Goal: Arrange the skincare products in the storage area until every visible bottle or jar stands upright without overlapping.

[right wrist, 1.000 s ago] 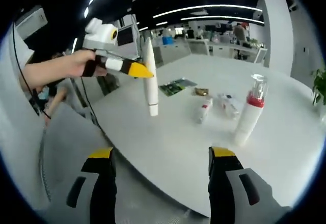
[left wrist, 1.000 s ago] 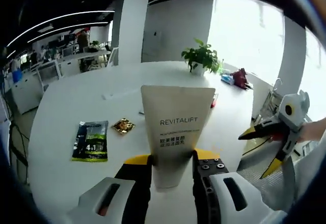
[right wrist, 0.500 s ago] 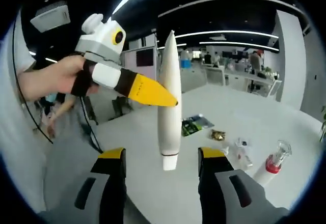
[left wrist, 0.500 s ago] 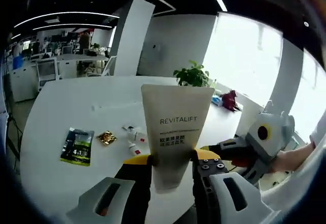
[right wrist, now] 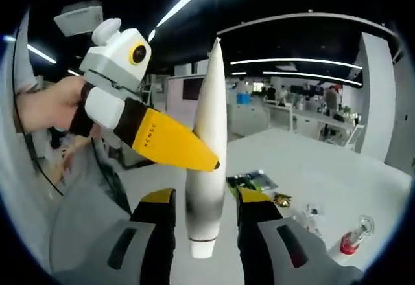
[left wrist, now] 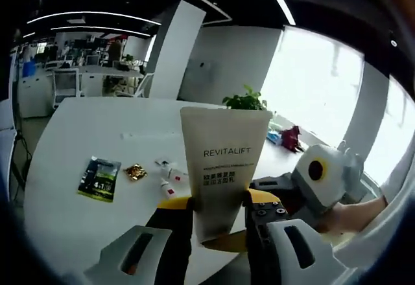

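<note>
A cream REVITALIFT tube (left wrist: 225, 168) hangs in mid-air above the white table (left wrist: 65, 214), pinched flat between the jaws of the left tool (left wrist: 219, 201), which are closed on its lower body with the crimped end pointing up. In the right gripper view the same tube (right wrist: 209, 162) appears edge-on, cap end down, with the left tool (right wrist: 194, 159) clamping it from the side. The right tool (right wrist: 206, 197) brackets the tube's lower part, its 2 yellow-tipped jaws close on either side; whether they already press the tube cannot be told. In the left gripper view the right tool (left wrist: 285, 188) sits just behind and below the tube.

This reads as a handover or re-grip in the air, aimed at standing the tube on its cap. To do it well, the right tool should close squarely on the thicker lower body near the cap before the left lets go, and the release should come only once that hold is firm. The tube is soft and tapers, so a grip too near the thin end risks slipping.

On the table beyond lie a dark sachet (left wrist: 98, 178), a small gold packet (left wrist: 135, 172) and a few small tubes (left wrist: 170, 176) lying flat, while a red-collared pump bottle (right wrist: 350, 243) stands upright, well apart.
</note>
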